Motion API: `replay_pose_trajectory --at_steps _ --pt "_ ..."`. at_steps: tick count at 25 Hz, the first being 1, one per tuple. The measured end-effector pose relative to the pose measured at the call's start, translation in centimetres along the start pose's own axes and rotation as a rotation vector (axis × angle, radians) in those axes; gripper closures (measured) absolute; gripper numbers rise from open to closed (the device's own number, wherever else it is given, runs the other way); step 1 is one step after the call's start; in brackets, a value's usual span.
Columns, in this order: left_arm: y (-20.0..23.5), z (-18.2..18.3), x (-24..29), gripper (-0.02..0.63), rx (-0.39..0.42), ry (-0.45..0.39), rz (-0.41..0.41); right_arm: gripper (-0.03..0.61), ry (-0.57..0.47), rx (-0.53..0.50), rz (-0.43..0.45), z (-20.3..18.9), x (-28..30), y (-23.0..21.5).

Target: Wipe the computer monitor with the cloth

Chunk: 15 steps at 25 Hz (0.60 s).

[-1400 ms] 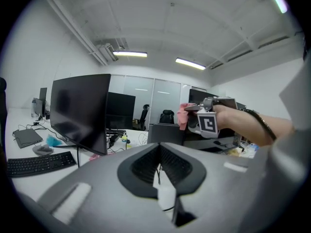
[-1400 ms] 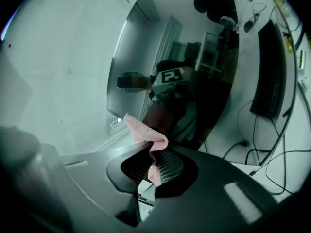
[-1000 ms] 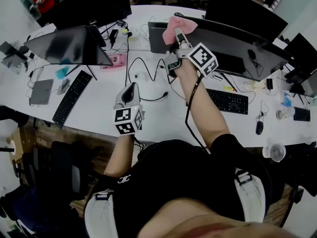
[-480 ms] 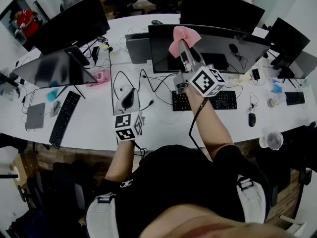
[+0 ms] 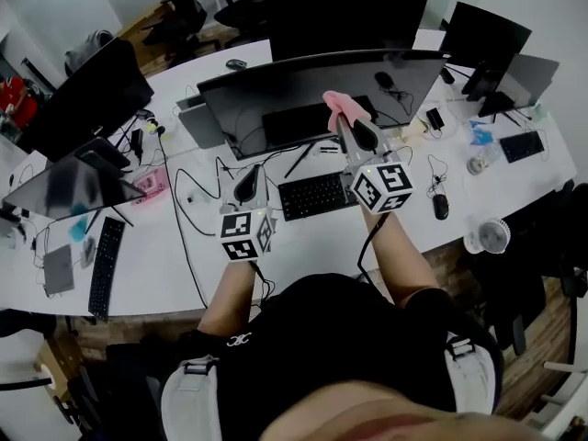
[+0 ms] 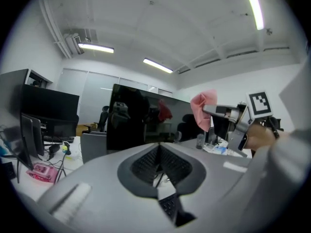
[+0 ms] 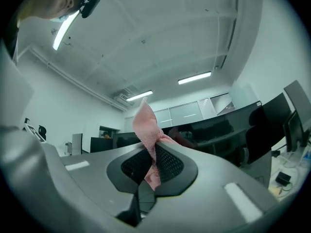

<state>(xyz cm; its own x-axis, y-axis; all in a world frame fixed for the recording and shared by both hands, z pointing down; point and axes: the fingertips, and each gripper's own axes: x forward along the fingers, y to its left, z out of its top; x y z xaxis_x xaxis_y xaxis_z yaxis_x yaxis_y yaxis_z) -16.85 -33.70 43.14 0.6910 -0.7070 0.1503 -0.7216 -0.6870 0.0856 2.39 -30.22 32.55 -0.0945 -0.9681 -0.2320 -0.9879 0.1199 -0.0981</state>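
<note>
Head view: you are holding the right gripper point(image 5: 346, 122) up at the curved monitor point(image 5: 276, 90). Its jaws are clamping the pink cloth point(image 5: 337, 103) in front of the screen's right half; contact with the screen cannot be told. The left gripper point(image 5: 250, 178) is hovering over the white desk point(image 5: 156, 255), just left of the black keyboard point(image 5: 316, 194). A mouse point(image 5: 440, 207) and a small fan point(image 5: 484, 235) are sitting further right.

Left gripper view: the left gripper point(image 6: 159, 154) is pressing its jaws together on nothing, with the monitor point(image 6: 136, 125) ahead and the cloth point(image 6: 204, 108) to the right.

Right gripper view: the right gripper point(image 7: 151, 160) is pinching the cloth point(image 7: 147, 127), which is sticking up past the pads.
</note>
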Motion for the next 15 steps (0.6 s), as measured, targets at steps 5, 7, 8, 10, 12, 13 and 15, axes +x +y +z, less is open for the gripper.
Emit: replay_pose_trajectory --at_steps 5,7,8,10,12,13,15 --pt "-4.0 1.0 3.0 0.563 0.026 -0.002 -0.050 0.565 0.020 -0.069 -0.035 0.2 -2.1 -3.4" --pt "-5.1 1.4 3.8 0.563 0.029 -0.004 -0.056 0.565 0.032 -0.091 -0.038 0.0 -2.5 -4.4" --pt "-5.5 1.5 4.1 0.563 0.031 -0.004 -0.058 0.565 0.036 -0.098 -0.039 0.0 -2.7 -4.7" --pt "-6.0 1.7 4.5 0.563 0.034 -0.005 -0.059 0.565 0.038 -0.105 -0.038 0.0 -2.8 -5.2" --pt "-6.3 1.9 4.7 0.563 0.038 -0.005 -0.057 0.565 0.035 -0.107 -0.036 0.1 -2.9 -5.6" --pt "-6.5 1.9 4.8 0.563 0.041 -0.004 -0.055 0.565 0.035 -0.104 -0.035 0.0 -2.9 -5.8" --pt "-6.5 2.0 4.7 0.563 0.044 -0.003 -0.047 0.565 0.038 -0.094 -0.029 -0.2 -2.9 -5.9"
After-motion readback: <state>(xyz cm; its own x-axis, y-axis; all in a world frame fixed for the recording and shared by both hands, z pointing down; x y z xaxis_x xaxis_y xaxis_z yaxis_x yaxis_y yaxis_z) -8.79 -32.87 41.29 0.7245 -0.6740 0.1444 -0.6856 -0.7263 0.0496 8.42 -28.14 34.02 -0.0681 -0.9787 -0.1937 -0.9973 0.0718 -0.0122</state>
